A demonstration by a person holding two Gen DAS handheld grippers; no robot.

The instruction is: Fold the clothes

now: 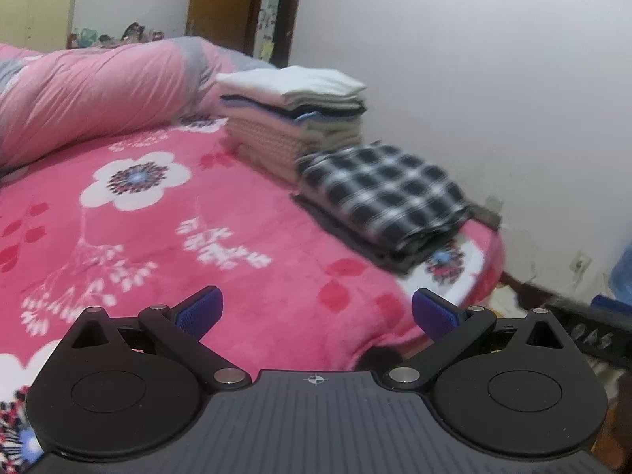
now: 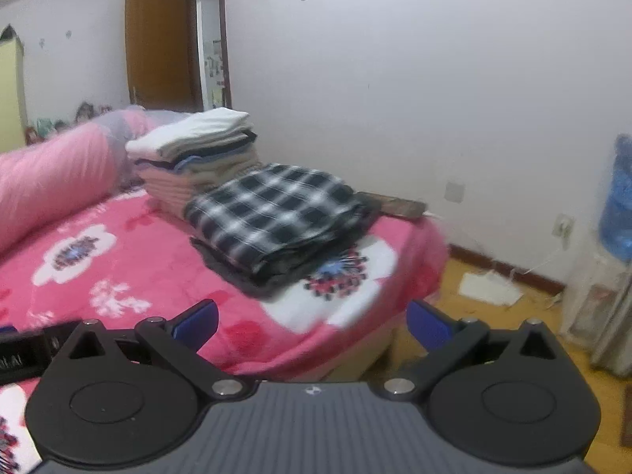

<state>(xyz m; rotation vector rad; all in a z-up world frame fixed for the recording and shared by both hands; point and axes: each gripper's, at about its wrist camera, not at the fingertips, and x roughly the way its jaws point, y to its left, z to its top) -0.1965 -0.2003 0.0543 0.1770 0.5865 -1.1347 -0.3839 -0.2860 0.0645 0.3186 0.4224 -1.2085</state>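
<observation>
Nearest the lens in each wrist view is the black body of a tool with two blue-padded fingers. Left tool [image 1: 318, 310] has its fingers spread wide with nothing between them, hanging over the pink blanket. Right tool [image 2: 312, 322] is likewise spread wide and empty, over the corner of the bed, with the wooden floor [image 2: 493, 339] showing past its right finger.

Largest thing ahead is the bed [image 1: 245, 331], covered by a pink fleece blanket [image 1: 158, 229] printed with white flowers. A rolled pink and grey quilt [image 1: 91, 91] lies along its far side.

Folded clothes sit on the blanket near the white wall [image 1: 474, 79], in two piles just beside each other. The taller stack of folded clothes [image 1: 294, 114] has a white garment on top, dark and blue layers under it, and beige knit pieces at the bottom. In front of it, nearer the bed's corner, a folded black-and-white plaid garment [image 1: 385, 193] rests on a low dark grey folded piece [image 2: 237, 276] whose edge shows beneath it. Neither tool touches either pile.

Behind the bed stands a brown wooden door [image 2: 158, 43], open. On the floor in the right wrist view lies a white sheet of paper [image 2: 488, 288], and a blue bag [image 2: 618, 197] stands at the far right; its contents cannot be made out.
</observation>
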